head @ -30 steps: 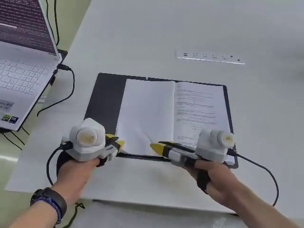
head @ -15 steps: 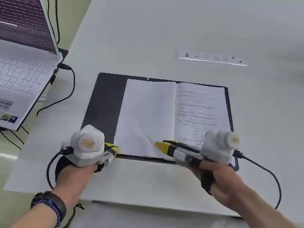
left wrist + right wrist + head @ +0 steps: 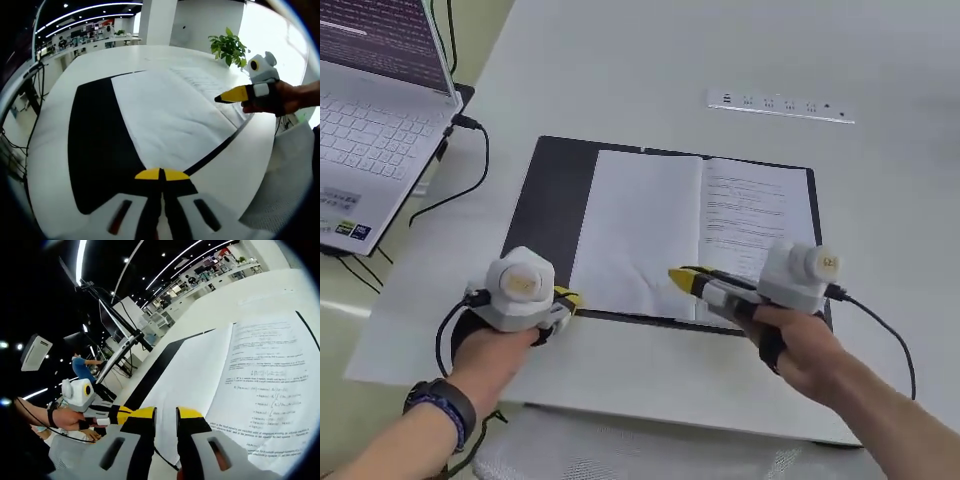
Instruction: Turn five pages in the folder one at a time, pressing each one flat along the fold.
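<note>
The folder [image 3: 545, 215] lies open on the white table, its black inner cover bare at the left. A blank white page [image 3: 640, 230] lies flat left of the fold, and a printed page [image 3: 755, 225] lies to its right. My left gripper [image 3: 568, 298] is shut, with its yellow tips at the blank page's near left corner. The left gripper view has these tips [image 3: 161, 174] over the black cover [image 3: 97, 150]. My right gripper [image 3: 680, 275] hovers low over the blank page near the fold. Its jaws [image 3: 166, 413] stand narrowly apart with nothing between them.
An open laptop [image 3: 370, 150] stands at the far left, with a cable [image 3: 470, 180] running toward the folder. A white power strip [image 3: 780, 105] lies beyond the folder. The table's near edge [image 3: 620, 400] is just behind my hands.
My right gripper has moved a little right toward the fold and farther onto the blank page. The left gripper stays by the page's near left corner. The head camera has shifted slightly.
</note>
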